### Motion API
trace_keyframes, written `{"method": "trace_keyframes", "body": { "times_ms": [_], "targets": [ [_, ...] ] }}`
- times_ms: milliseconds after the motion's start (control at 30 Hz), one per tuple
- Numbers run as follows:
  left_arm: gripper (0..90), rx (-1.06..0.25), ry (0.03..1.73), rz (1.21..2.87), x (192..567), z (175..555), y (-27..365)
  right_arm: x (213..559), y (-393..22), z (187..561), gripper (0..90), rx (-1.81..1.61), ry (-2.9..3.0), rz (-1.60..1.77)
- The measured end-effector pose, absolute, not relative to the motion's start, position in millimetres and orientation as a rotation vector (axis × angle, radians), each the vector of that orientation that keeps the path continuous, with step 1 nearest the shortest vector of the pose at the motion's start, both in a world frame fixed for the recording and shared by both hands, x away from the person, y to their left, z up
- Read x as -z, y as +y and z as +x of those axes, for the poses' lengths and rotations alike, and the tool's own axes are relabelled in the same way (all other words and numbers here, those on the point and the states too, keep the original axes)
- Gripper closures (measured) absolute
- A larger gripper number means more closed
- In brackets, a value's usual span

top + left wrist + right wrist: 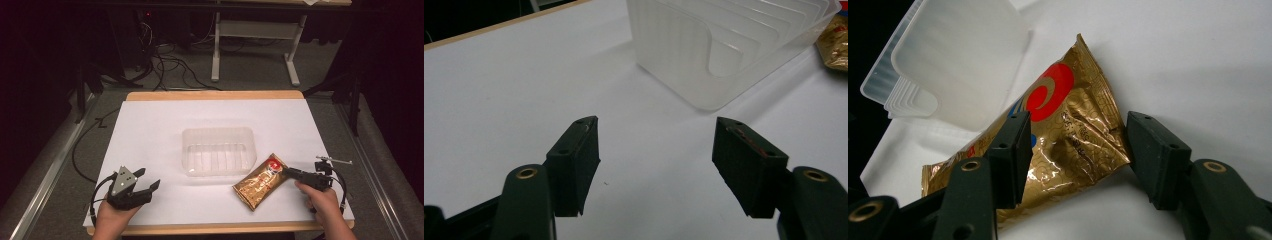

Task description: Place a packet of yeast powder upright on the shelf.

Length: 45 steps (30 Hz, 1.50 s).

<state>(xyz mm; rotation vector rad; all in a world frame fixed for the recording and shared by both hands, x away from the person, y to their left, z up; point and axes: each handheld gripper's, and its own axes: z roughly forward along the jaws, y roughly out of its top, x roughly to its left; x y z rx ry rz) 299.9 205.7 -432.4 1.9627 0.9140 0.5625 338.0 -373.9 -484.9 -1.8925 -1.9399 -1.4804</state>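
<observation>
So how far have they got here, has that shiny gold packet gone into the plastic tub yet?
Not yet. The clear tub sits empty mid-table, and the gold packet lies flat on the white table beside it. In hand: the right gripper has its jaws open around the packet's end, not closed. The left gripper waits open. Gripping and any move, perhaps into the tub, remain.

No legible text, brand, number or sign. The gold foil packet (261, 183), lying near the table's front right corner beside the clear plastic container (218, 151), carries a red swirl emblem with a blue patch (1047, 95) and small printed marks along its face, but these are too blurred and too small to read in the high view or the right gripper view. The container's ribbed walls (724, 45), seen in the left gripper view, bear no readable marking.
</observation>
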Motion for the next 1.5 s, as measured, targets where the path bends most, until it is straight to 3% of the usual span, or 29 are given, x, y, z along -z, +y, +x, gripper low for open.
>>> {"method": "trace_keyframes", "body": {
  "times_ms": [433,667,867,1500],
  "targets": [
    [36.0,-0.571,0.935,1.963,432.9,295.3,211.2,485.9,-368.8,347.1,73.4,1.441,-1.994,-1.893],
    [36.0,-0.568,0.929,1.973,433.5,295.5,210.2,482.9,-369.2,345.4,83.2,1.468,-2.026,-1.879],
    [36.0,-0.570,0.928,1.972,433.3,295.3,210.8,479.1,-367.1,343.8,87.9,1.494,-2.061,-1.859],
    [35.9,-0.571,0.921,1.974,433.2,295.6,210.6,468.5,-368.2,337.8,89.3,1.592,-2.081,-1.827]
  ]
}}
